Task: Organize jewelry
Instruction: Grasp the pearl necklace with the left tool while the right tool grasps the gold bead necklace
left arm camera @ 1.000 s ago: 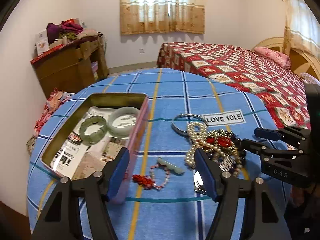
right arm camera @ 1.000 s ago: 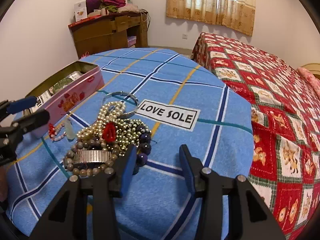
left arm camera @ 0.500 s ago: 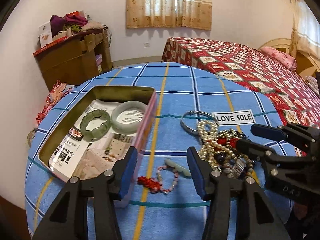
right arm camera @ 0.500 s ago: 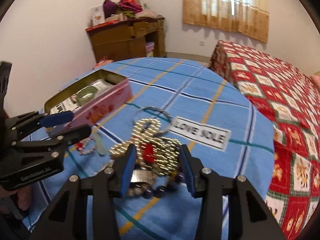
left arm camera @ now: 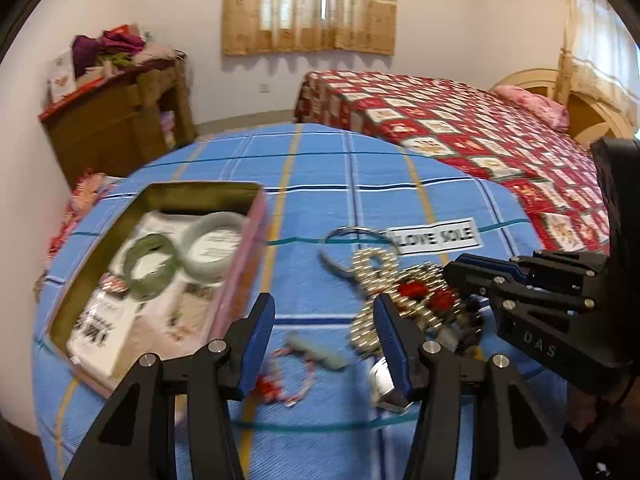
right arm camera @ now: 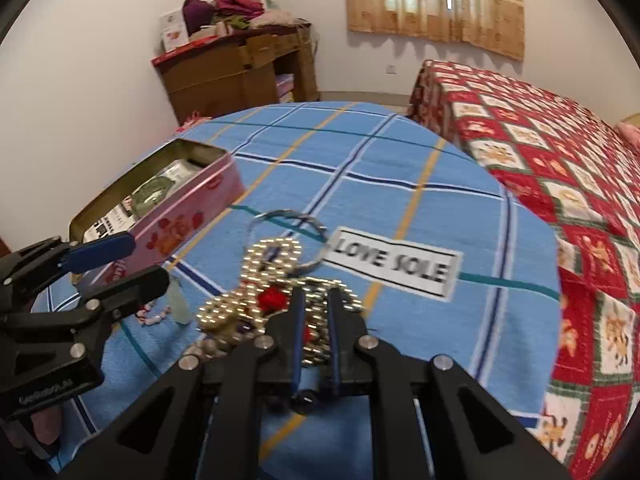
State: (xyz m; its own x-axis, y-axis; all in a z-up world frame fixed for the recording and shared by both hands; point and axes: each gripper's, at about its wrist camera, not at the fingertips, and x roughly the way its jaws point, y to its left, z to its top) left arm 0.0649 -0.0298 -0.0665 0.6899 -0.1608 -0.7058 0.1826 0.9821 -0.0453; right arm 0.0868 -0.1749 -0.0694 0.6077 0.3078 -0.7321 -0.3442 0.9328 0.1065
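Note:
A tangled pile of gold and pearl bead necklaces (right arm camera: pixel 256 280) with red flowers lies mid-table on the blue checked cloth. My right gripper (right arm camera: pixel 315 320) is shut on strands of that pile; in the left wrist view its tip (left arm camera: pixel 460 272) meets the pile (left arm camera: pixel 384 280) from the right. My left gripper (left arm camera: pixel 322 340) stands open above a pale green pendant (left arm camera: pixel 320 354) and a pink bead bracelet (left arm camera: pixel 288 384), touching neither. The pink tin (left arm camera: pixel 236 280) to the left holds a dark green bangle (left arm camera: pixel 148 268) and a pale bangle (left arm camera: pixel 212 248). A silver bangle (left arm camera: pixel 340 236) lies behind the pile.
A "LOVE SOLE" label (right arm camera: pixel 392 266) is sewn on the cloth right of the pile. A shiny metal piece (left arm camera: pixel 384 384) lies by the left gripper's right finger. The round table's edge drops off toward a red quilted bed (right arm camera: pixel 540 140) and a wooden desk (right arm camera: pixel 240 68).
The right gripper moved left over the bead pile and its jaws came together on the strands. The left gripper's jaws narrowed somewhat and it stayed over the pendant and bracelet.

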